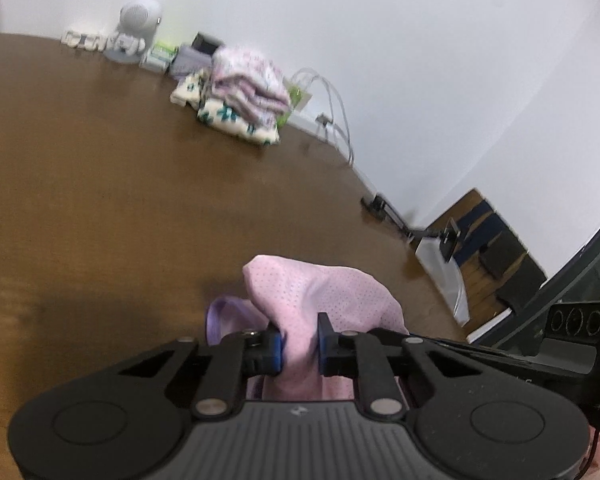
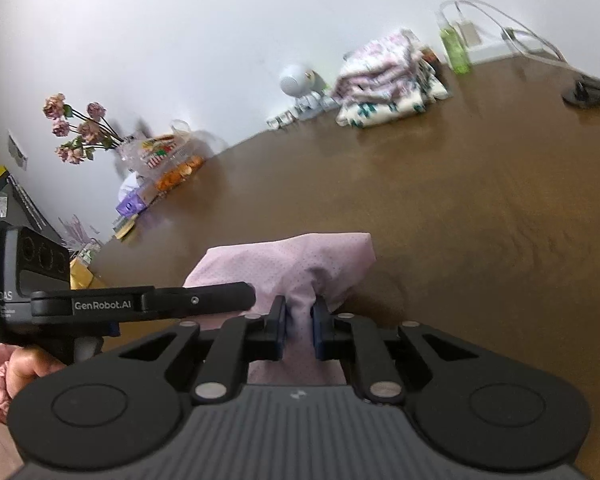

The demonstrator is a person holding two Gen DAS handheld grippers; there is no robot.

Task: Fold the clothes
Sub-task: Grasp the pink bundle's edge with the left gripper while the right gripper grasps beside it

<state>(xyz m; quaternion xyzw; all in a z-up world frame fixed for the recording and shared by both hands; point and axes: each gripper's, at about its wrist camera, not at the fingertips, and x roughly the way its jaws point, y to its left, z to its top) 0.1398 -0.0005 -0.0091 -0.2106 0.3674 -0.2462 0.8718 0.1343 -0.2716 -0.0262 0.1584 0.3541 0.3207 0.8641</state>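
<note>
— How many grippers are seen, and what is held?

— Two are seen. A bunch of the pink cloth (image 1: 324, 300) is pinched between the narrow jaws of the left gripper (image 1: 300, 346). The same pink cloth (image 2: 288, 264) is pinched between the narrow jaws of the right gripper (image 2: 299, 328) too. The cloth is dotted all over with tiny holes. A purple band (image 1: 220, 316) is seen at one side of it, just beside the left gripper.

— Where is the cloth kept?

— It is held up close to both grippers, over the near edge of the brown table (image 1: 100, 200). The two grippers are kept near each other, so the left one is seen from the right camera.

— How many piles of clothes are counted?

— One pile of folded clothes (image 1: 240, 92) is counted, at the far edge of the table by the wall. At least two pieces are stacked in it: a pink and white one on top, and a cream one with green marks below. More cannot be told, because it is blurred.

— What else is seen at that far edge?

— One round white gadget (image 1: 138, 26) is stood beside the pile. One green bottle (image 2: 454, 50) is stood on the other side. One bunch of pink flowers (image 2: 80, 128) is seen farther along, with snack bags (image 2: 168, 160) beside it.

— And the room?

— A plain white wall (image 1: 380, 40) is seen behind the table. The table top is made of dark brown wood.
</note>
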